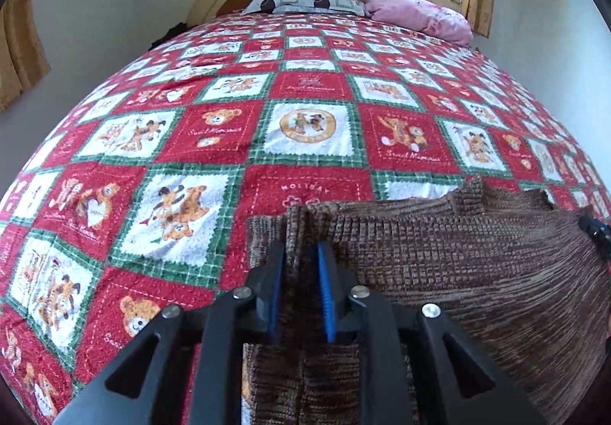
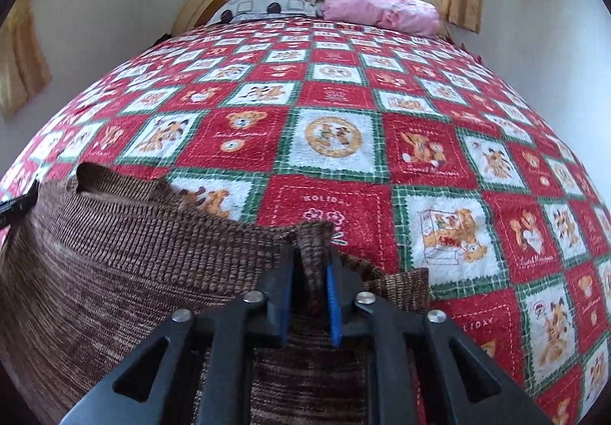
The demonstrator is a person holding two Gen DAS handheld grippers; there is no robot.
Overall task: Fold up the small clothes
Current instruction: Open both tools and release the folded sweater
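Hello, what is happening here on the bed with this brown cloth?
A person is folding a brown knitted garment on a bed covered with a red, white and green bear-print bedspread. Each hand holds a pair of tongs, one at each end of the garment's far edge. The left tongs and the right tongs each have a bunch of the knit between the fingers, but the blue pads stand slightly apart from it, so the grip looks released. The garment lies on the bedspread.
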